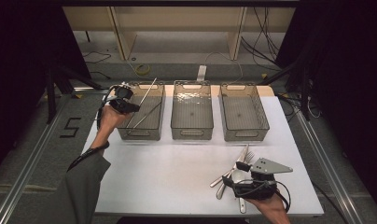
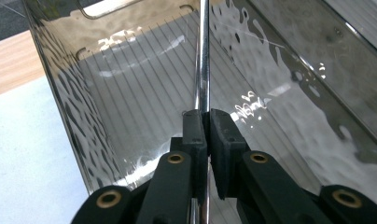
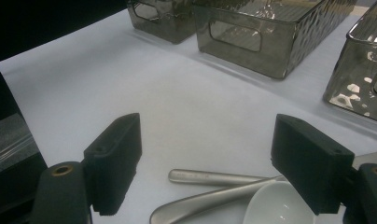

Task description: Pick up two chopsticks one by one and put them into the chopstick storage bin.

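Note:
My left gripper (image 1: 136, 107) hovers over the left smoked-plastic bin (image 1: 139, 136) and is shut on a thin metal rod (image 1: 148, 91) that slants up and away over the bin. In the left gripper view the rod (image 2: 204, 65) runs straight up from between the closed pads (image 2: 194, 126) of the gripper (image 2: 208, 122), above the ribbed bin floor (image 2: 130, 93). A second rod (image 1: 148, 115) lies inside that bin. My right gripper (image 1: 234, 173) stands open above a cutlery pile (image 1: 246, 157) at the front right. Its view shows the right gripper (image 3: 207, 147) with jaws wide apart over metal handles (image 3: 210, 177) and a white spoon (image 3: 273, 205).
Two more smoked bins, the middle bin (image 1: 192, 134) and the right bin (image 1: 245, 136), stand in a row with the left one at the far side of the white table (image 1: 168, 172). A person's sleeve (image 1: 79, 186) reaches in along the left edge. Dark floor and cables surround the table.

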The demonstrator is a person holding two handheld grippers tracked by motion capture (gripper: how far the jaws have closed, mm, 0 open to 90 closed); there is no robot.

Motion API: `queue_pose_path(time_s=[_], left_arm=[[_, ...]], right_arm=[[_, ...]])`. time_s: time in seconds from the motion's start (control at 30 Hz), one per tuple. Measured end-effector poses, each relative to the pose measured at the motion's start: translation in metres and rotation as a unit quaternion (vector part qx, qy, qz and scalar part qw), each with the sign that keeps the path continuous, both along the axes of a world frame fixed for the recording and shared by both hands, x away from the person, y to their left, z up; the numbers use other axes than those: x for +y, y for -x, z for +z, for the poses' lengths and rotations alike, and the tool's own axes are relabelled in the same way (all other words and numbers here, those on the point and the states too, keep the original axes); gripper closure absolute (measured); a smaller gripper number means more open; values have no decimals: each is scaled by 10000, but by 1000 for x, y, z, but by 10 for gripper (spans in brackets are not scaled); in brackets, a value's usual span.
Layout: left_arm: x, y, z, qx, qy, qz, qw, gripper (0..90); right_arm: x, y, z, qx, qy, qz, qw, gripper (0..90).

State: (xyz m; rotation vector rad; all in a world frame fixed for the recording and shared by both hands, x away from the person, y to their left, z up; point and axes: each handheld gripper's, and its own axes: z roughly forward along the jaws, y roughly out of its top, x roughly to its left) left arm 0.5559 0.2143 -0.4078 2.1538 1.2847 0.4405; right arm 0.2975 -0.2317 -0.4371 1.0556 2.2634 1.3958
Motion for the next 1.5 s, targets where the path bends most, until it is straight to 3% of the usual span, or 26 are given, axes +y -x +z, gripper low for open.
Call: queue_pose_path(time_s=[0.37, 0.57, 0.67, 0.77, 0.87, 1.1, 1.27, 1.33, 1.43, 1.5], left_arm=[[-1, 2, -6, 30, -164, 64, 9998, 826], [-3, 5, -6, 50, -80, 241, 9997, 630], [-2, 11, -2, 57, 141, 295, 9994, 528], [-1, 22, 3, -58, 435, 392, 9983, 443], [2, 36, 11, -200, 552, 381, 9975, 387], [8, 68, 23, -484, 1025, 243, 9933, 318], [9, 83, 26, -536, 1306, 124, 9899, 282], [8, 90, 26, -583, 1323, 46, 9895, 268], [8, 98, 25, -578, 1575, -11, 9858, 253], [8, 103, 24, -609, 1624, -50, 9848, 243]], right_arm=[[0, 0, 0, 2, 2, -1, 10000, 255], [0, 0, 0, 10, -1, -2, 10000, 255], [-1, 0, 0, 15, -40, -16, 10000, 255], [-2, -1, 0, 40, -45, -36, 10000, 255], [-2, -1, 0, 98, -43, -67, 9999, 258], [0, 0, 0, 92, 200, -166, 9996, 259], [0, -1, 1, 132, 299, -270, 9991, 278], [0, -1, 1, 159, 343, -301, 9988, 278], [1, -1, 2, 217, 437, -374, 9981, 278], [1, -1, 2, 256, 461, -408, 9978, 277]])
